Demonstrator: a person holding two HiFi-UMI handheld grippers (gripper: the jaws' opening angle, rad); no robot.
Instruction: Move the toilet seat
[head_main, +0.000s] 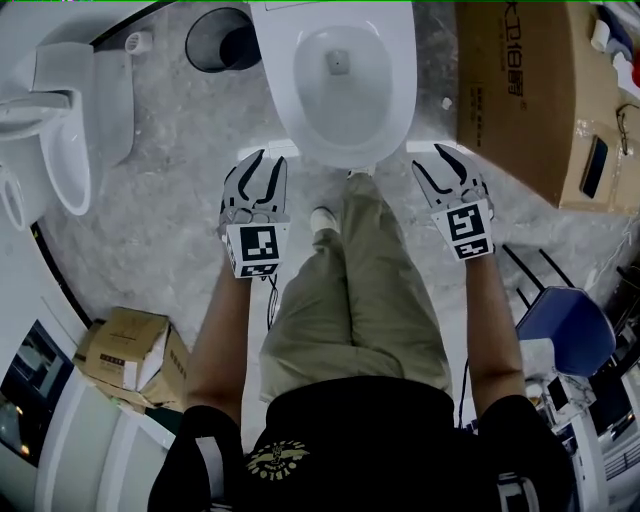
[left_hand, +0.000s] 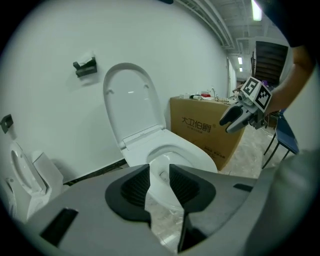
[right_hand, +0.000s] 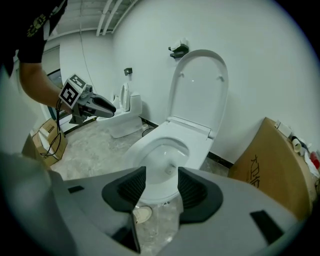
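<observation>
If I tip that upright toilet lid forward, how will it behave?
The lid looks like stiff, glossy plastic, so probably slick to grip. It stands upright on a rear hinge, so once past vertical it will likely swing down alone and may slam onto the bowl.

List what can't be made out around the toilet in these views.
- Raised lid: head view, cut off by the top edge.
- Toilet base: gripper views, hidden behind the left claw and right claw.
- Wall holder: left gripper view, too small to tell its contents.
- Cardboard box print: head view, cut by the top edge.
</observation>
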